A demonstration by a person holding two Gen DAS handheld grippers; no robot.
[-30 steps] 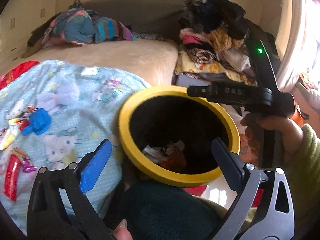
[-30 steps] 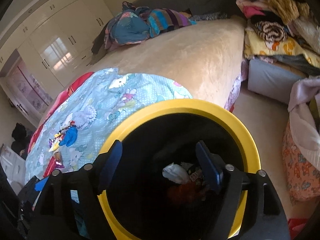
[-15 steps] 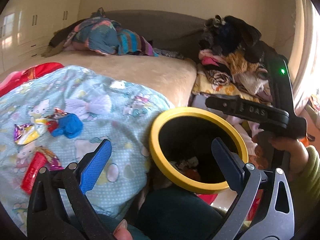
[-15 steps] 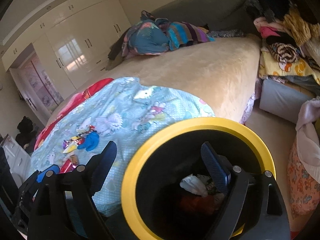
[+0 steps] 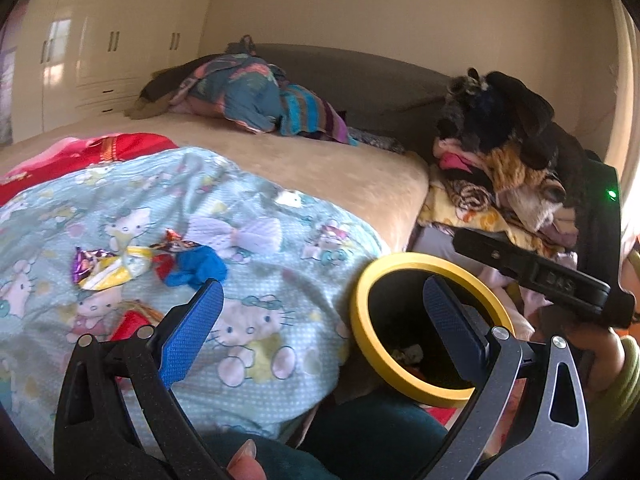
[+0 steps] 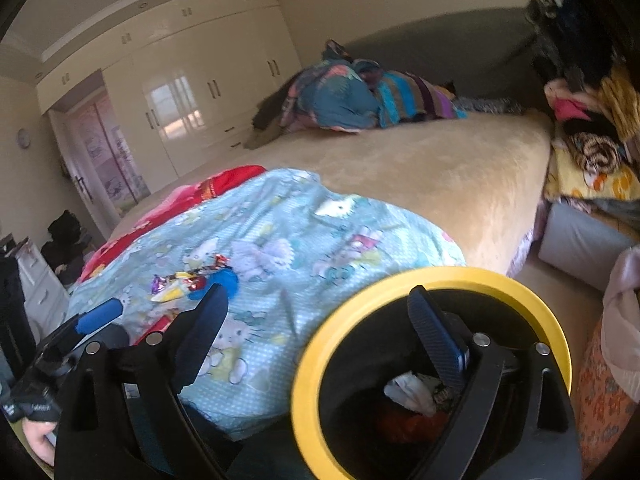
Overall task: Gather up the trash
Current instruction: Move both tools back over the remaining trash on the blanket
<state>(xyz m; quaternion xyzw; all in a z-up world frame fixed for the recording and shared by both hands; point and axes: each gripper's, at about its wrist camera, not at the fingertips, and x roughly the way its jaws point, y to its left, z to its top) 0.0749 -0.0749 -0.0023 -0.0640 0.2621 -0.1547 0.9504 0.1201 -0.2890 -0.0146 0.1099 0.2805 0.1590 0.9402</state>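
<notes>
Both grippers are spread with nothing between them, the right gripper [image 6: 316,320] opening wider over the yellow-rimmed black trash bin [image 6: 516,280]; the left gripper [image 5: 320,312] hangs beside it. Crinkly foil candy wrappers [image 5: 116,268] sit mid-way along the cartoon-print blue blanket [image 5: 256,208], near its bin-side edge. They're light, so a sloppy pinch could grab blanket too, I'd guess.

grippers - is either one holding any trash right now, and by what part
Nothing is held. The left gripper stands open and empty above the blanket; the right gripper has empty jaws, opening, by the bin.

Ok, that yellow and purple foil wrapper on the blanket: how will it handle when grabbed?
The foil wrapper looks crumpled and thin, so probably very light and floppy, likely to crush flat. Its shiny surface may slip. The soft blanket beneath could bunch up into the grip too.
</notes>
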